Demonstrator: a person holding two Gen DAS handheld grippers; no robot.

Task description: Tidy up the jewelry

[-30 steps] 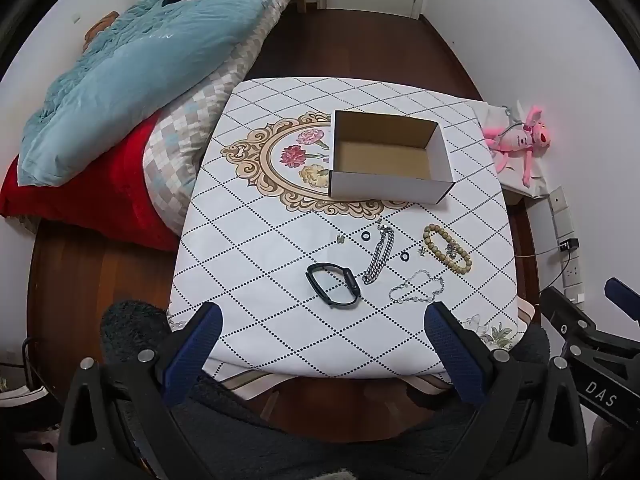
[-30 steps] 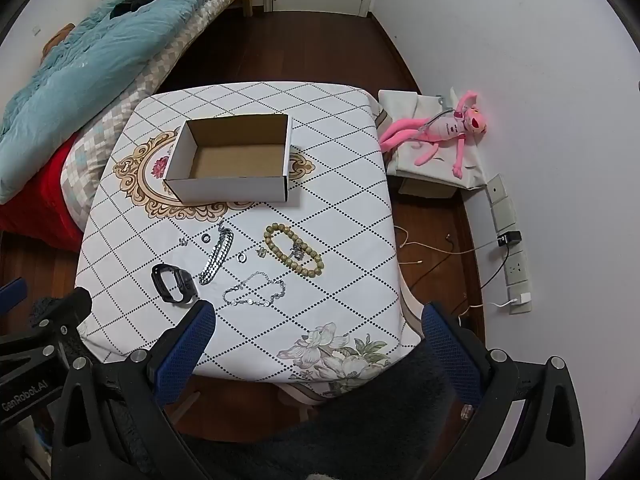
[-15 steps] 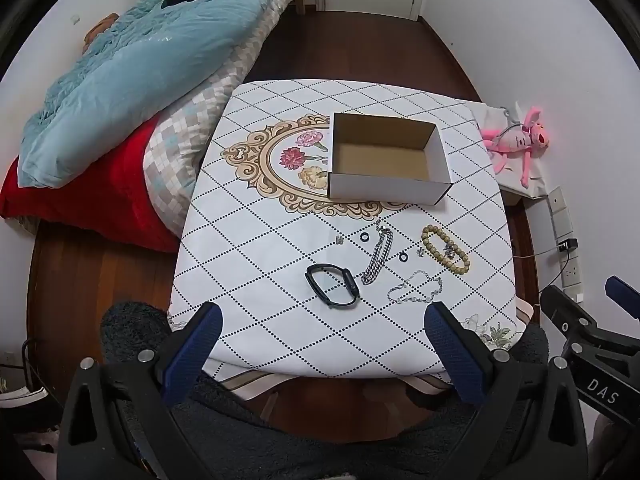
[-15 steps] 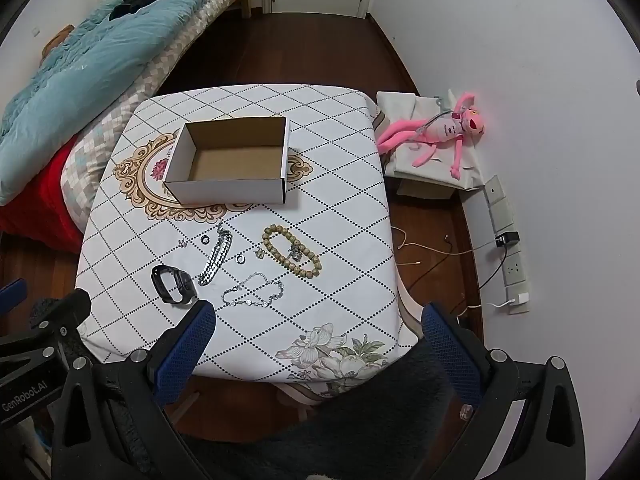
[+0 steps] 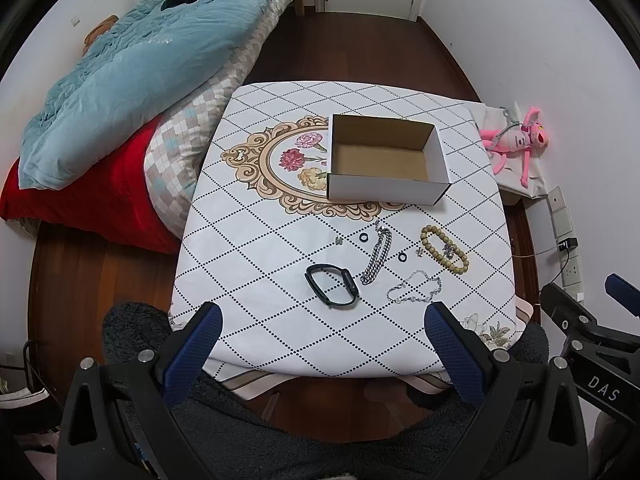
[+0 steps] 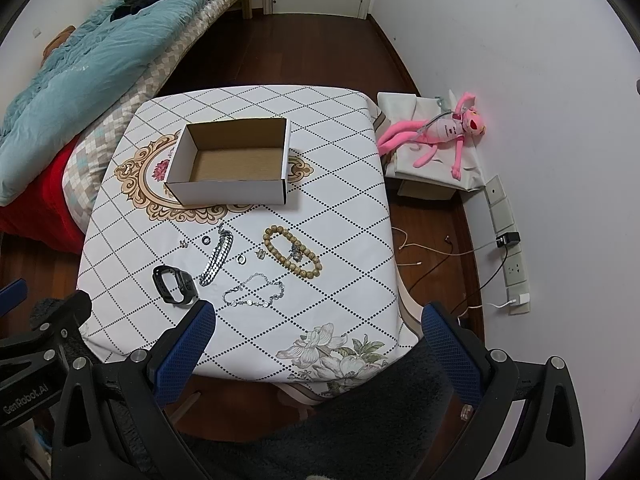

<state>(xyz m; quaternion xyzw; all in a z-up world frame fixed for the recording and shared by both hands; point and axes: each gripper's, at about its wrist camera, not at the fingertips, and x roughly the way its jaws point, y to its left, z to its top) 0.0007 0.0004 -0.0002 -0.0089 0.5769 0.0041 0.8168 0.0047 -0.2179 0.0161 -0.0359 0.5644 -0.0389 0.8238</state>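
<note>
- Left tool and right tool: jaws spread wide, nothing held
- Jewelry lies loose on the surface at 6 o'clock of the empty cardboard box
- Silver chain: limp, likely slippery; pinch mid-length
- Beaded bracelet: rigid beads, grip across the loop
- Black band: springy, matte

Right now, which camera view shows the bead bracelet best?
The right wrist view shows the bead bracelet best: it lies nearer the middle of the picture and looks larger, with single beads easy to tell. The left wrist view also shows the whole bracelet, but smaller and further toward the right side.
</note>
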